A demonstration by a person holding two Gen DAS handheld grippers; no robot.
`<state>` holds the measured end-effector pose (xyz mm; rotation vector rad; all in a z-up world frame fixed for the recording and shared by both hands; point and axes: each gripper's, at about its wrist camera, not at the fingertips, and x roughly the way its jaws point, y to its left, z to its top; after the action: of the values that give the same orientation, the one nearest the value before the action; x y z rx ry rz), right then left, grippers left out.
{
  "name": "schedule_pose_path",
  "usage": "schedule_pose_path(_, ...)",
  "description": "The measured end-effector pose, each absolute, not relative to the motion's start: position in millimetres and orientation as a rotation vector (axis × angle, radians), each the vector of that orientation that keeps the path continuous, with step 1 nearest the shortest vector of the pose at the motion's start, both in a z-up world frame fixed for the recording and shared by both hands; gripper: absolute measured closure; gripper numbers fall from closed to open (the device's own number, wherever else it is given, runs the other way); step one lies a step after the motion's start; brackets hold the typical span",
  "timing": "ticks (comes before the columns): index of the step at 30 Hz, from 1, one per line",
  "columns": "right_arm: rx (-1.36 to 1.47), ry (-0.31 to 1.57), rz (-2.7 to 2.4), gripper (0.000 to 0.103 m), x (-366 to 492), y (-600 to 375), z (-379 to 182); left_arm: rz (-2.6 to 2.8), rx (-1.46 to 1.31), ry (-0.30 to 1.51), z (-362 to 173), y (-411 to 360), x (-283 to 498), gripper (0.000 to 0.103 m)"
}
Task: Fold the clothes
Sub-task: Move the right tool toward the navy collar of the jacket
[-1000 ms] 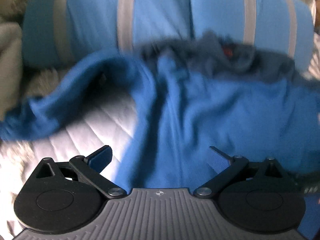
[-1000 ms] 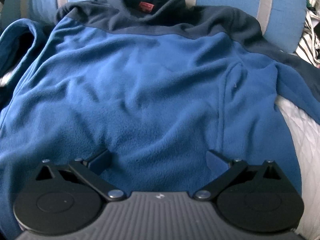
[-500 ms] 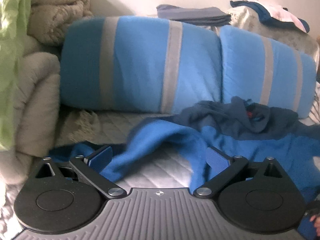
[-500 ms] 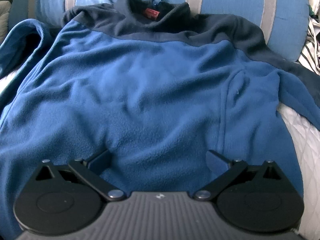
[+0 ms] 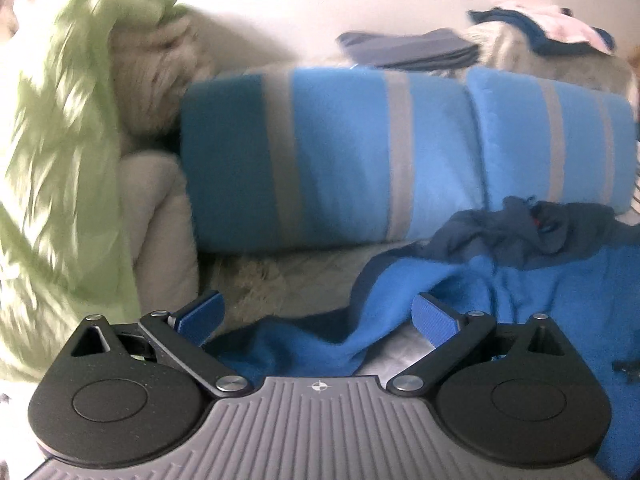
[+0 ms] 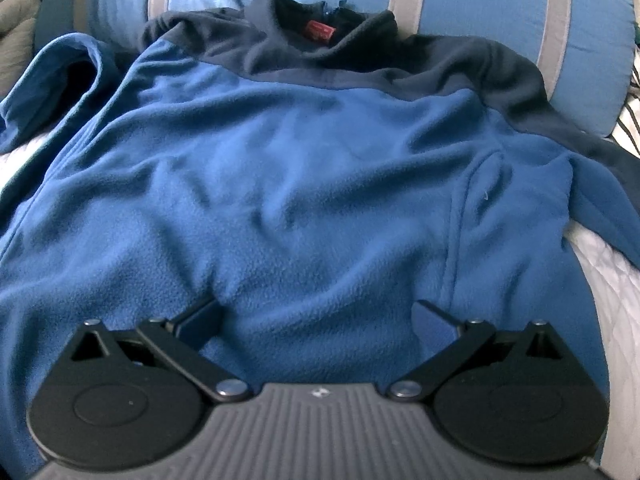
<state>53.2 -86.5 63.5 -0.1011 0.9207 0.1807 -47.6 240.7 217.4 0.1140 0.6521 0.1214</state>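
- Blue fleece pullover (image 6: 304,184) lies spread flat, front/back up (can't tell which), on a white quilted bed cover (image 6: 608,280); collar end away from the cam, hem end near the right gripper.
- Navy yoke + collar (image 6: 320,52) w/ small red label (image 6: 321,33) rest against two blue pillows w/ grey stripes (image 6: 500,12) at the head of the bed.
- One sleeve (image 6: 52,80) is humped & folded at the left edge of right wrist view; other sleeve (image 6: 600,184) runs off to the right over the quilt.
- Right gripper (image 6: 316,316): jaws spread wide, nothing between them; hovers low over the hem area of the pullover. Contact w/ cloth can't be told.
- Left gripper (image 5: 318,316): jaws also spread wide, nothing pinched. The sleeve (image 5: 304,344) lies crumpled just ahead of & between its fingers; whether the pads touch it isn't clear.
- Left wrist view is blurry; pullover body (image 5: 560,292) sits to the right, collar bunched near the pillow (image 5: 340,156).
- Bkgd in left view: light green cloth (image 5: 60,160) at left, beige blanket (image 5: 160,80) beside it, folded dark-blue items (image 5: 408,48) on top behind the pillows, pale wall (image 5: 300,8).
- Striped b/w fabric (image 6: 630,120) peeks in at right edge of right wrist view.
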Motion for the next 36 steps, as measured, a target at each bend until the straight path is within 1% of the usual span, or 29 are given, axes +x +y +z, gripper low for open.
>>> schedule_pose_path(7, -0.099, 0.890, 0.185, 0.000, 50, -88, 61, 0.216, -0.155, 0.696, 155, 304, -46, 0.002)
schedule_pose_path(11, -0.096, 0.871, 0.184, 0.000, 48, -87, 59, 0.200, -0.241, 0.718, 128, 307, -45, 0.002)
schedule_pose_path(14, -0.099, 0.863, 0.187, 0.000, 49, -87, 58, 0.124, -0.265, 0.705, 123, 292, -43, 0.002)
schedule_pose_path(19, -0.136, 0.861, 0.205, 0.000, 52, -84, 62, -0.037, -0.219, 0.668, 138, 250, -20, 0.002)
schedule_pose_path(22, -0.148, 0.823, 0.211, 0.000, 55, -82, 70, -0.130, -0.153, 0.643, 147, 220, 3, 0.002)
schedule_pose_path(27, -0.109, 0.782, 0.253, 0.000, 71, -76, 80, -0.209, -0.004, 0.655, 145, 176, 59, 0.002)
schedule_pose_path(32, -0.072, 0.755, 0.317, 0.000, 89, -68, 83, -0.266, 0.053, 0.683, 140, 152, 113, 0.002)
schedule_pose_path(36, -0.056, 0.695, 0.360, 0.000, 109, -66, 93, -0.281, 0.066, 0.686, 134, 144, 145, 0.002)
